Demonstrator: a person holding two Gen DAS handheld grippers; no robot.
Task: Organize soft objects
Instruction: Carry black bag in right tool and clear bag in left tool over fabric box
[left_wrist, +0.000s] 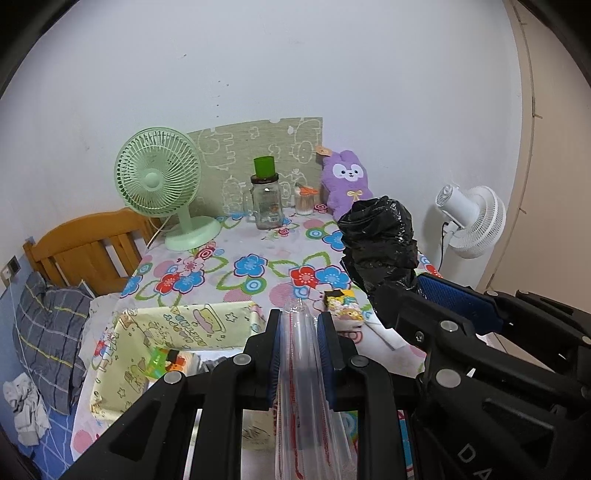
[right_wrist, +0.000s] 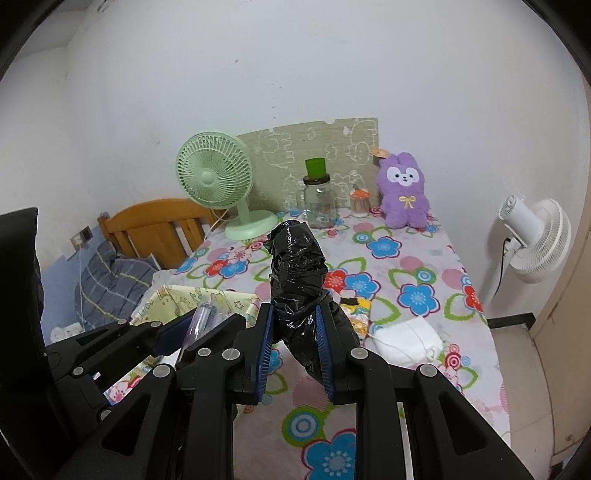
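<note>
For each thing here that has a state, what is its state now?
left gripper: shut on clear plastic bag
right gripper: shut on black plastic bag, crumpled
glass jar: upright, green cup on its lid
green fan: upright
yellow storage box: open
purple plush rabbit: upright

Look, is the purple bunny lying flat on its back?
No, the bunny sits upright at the back of the table, beside the jar.

At the table's (right_wrist: 424, 332) far edge, a fan (right_wrist: 216, 177), jar (right_wrist: 319, 205) and plush (right_wrist: 404, 190) are lined up left to right. A box (left_wrist: 177, 332) is set at the near left, a bed (left_wrist: 51, 325) beyond it.
</note>
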